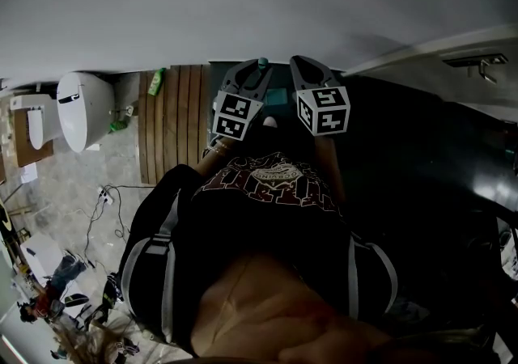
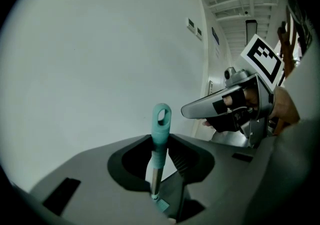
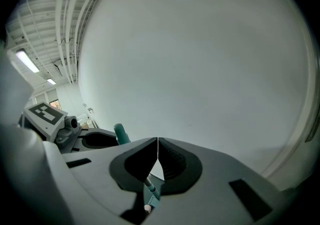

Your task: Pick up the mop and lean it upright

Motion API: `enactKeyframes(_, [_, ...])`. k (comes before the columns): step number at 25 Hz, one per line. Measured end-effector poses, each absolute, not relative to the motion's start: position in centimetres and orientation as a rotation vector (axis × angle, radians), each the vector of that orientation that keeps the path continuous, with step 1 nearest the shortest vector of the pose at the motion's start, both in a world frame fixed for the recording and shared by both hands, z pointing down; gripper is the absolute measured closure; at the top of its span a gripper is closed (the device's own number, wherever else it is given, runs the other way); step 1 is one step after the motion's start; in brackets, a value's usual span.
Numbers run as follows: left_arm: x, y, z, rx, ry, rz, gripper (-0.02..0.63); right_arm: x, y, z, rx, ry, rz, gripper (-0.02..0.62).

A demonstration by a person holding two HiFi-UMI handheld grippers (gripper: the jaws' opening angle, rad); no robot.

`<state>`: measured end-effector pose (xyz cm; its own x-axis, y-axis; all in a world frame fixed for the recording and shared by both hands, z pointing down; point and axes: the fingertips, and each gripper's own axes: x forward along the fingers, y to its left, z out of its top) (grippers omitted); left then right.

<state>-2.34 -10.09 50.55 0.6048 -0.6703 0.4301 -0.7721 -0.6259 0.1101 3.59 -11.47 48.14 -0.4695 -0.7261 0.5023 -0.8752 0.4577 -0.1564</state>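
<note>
**Left gripper clamped on the mop handle; right gripper pressed together on nothing.**
The mop stood near upright close to the pale wall, and its pole showed beneath the right gripper. If the left jaws released before the handle rested on the wall, the smooth pole would likely slide sideways and topple. Both grippers sat side by side at chest height, tipped slightly down toward the wall.

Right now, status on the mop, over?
Left gripper closed on mop handle, handle upright. Right gripper shut, jaws together, handle showing beneath them. White wall ahead, nothing seen blocking.
</note>
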Motion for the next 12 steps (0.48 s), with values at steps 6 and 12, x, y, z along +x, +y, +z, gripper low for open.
enactKeyframes(6, [-2.39, -10.16, 50.49, 2.547, -1.179, 0.503, 0.460, 3.67, -11.53, 48.20, 1.353, -2.341, 0.566, 0.575])
enactKeyframes(12, [-2.41, -10.25, 50.72, 2.546, -1.179, 0.503, 0.460, 3.50, -11.55, 48.49, 1.341, -2.345, 0.566, 0.575])
